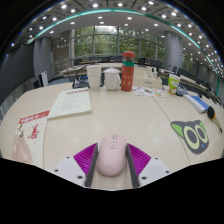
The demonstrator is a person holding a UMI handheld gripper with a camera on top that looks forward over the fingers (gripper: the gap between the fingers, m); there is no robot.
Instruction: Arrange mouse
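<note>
A pale pink computer mouse point(111, 155) sits between my gripper's two fingers, its front end pointing away over the beige table point(120, 115). Both magenta pads point(85, 160) press against its sides, so my gripper point(111, 163) is shut on the mouse. A dark mouse mat with a green-eyed cat face point(192, 134) lies on the table ahead to the right, apart from the mouse.
A book point(70, 103) lies ahead to the left, a red-and-white leaflet point(30, 128) nearer on the left. At the table's far side stand a white jug point(95, 77), a white cup point(112, 79), an orange-red canister point(127, 71) and a green cup point(174, 84).
</note>
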